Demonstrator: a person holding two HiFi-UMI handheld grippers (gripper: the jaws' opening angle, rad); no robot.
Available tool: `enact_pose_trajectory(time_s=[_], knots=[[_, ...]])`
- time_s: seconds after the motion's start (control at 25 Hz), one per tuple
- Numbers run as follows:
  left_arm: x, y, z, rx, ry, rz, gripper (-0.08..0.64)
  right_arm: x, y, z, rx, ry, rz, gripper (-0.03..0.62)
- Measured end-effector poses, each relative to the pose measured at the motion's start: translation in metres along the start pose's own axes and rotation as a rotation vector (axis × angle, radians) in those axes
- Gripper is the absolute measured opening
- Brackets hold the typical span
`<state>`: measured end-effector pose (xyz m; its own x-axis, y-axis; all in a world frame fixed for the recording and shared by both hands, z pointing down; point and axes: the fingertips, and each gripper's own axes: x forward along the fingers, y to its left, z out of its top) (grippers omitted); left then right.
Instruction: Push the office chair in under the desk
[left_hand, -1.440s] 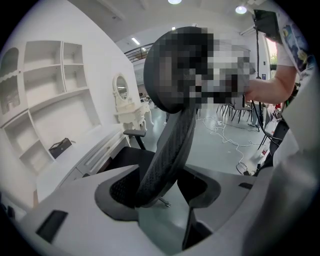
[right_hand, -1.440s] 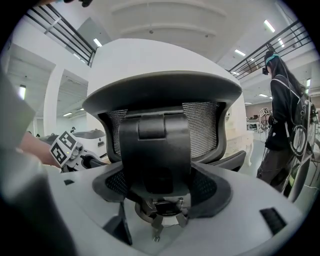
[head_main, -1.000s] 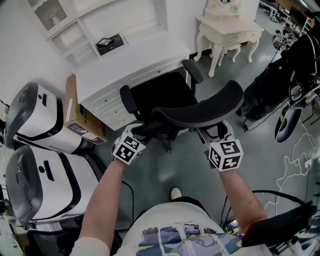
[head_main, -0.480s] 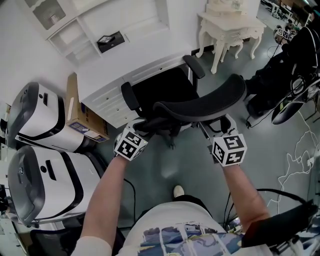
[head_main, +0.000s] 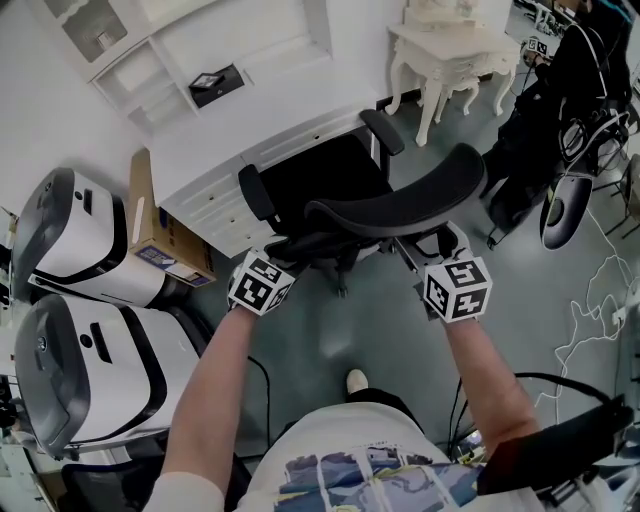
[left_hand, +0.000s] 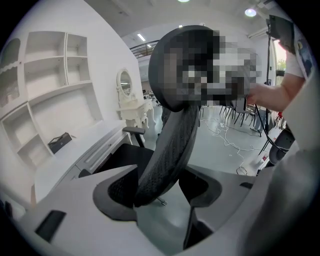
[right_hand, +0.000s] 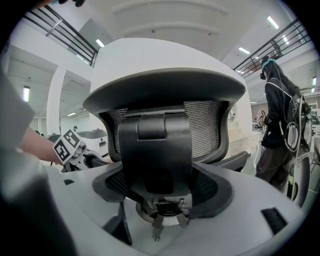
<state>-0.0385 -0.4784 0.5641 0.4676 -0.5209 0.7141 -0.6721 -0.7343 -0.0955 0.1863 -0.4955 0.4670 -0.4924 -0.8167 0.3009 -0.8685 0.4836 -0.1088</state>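
Observation:
The black office chair (head_main: 400, 210) stands with its seat (head_main: 320, 180) partly under the white desk (head_main: 270, 105), backrest toward me. My left gripper (head_main: 298, 252) is at the backrest's left edge. In the left gripper view, the mesh edge (left_hand: 167, 150) runs between the jaws of the left gripper (left_hand: 157, 187), which are opening, with a gap beside it. My right gripper (head_main: 425, 248) is behind the backrest's right part. In the right gripper view, the right gripper (right_hand: 159, 187) is shut on the chair's black back support (right_hand: 155, 150), its pads against both sides.
Two white machines (head_main: 85, 240) (head_main: 80, 370) and a cardboard box (head_main: 160, 240) stand to the left. A white ornate table (head_main: 455, 55) is at the back right. A person in dark clothes (head_main: 550, 110) stands at the right, with cables (head_main: 590, 330) on the floor.
The chair and both grippers stay almost in place against the desk. The person at the right has shifted toward the back.

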Motion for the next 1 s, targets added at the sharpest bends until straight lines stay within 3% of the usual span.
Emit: enact_pose_trajectory(time_s=[0.24, 0.84, 0.88, 0.96, 1.0], knots=[[-0.010, 0.000, -0.001, -0.015, -0.018, 0.033, 0.272, -0.004, 0.000, 0.001, -0.049, 0.014, 0.004, 0.339], [-0.107, -0.027, -0.002, -0.159, -0.301, 0.004, 0.247, -0.082, 0.021, -0.030, 0.033, 0.015, -0.060, 0.337], [-0.114, -0.032, -0.003, -0.158, -0.316, -0.002, 0.226, -0.088, 0.026, -0.034, 0.039, 0.018, -0.060, 0.313], [-0.127, -0.045, -0.004, -0.157, -0.347, -0.008, 0.167, -0.101, 0.037, -0.041, 0.042, 0.020, -0.065, 0.202], [-0.134, -0.051, -0.004, -0.159, -0.362, -0.010, 0.146, -0.107, 0.043, -0.044, 0.044, 0.019, -0.067, 0.185]])
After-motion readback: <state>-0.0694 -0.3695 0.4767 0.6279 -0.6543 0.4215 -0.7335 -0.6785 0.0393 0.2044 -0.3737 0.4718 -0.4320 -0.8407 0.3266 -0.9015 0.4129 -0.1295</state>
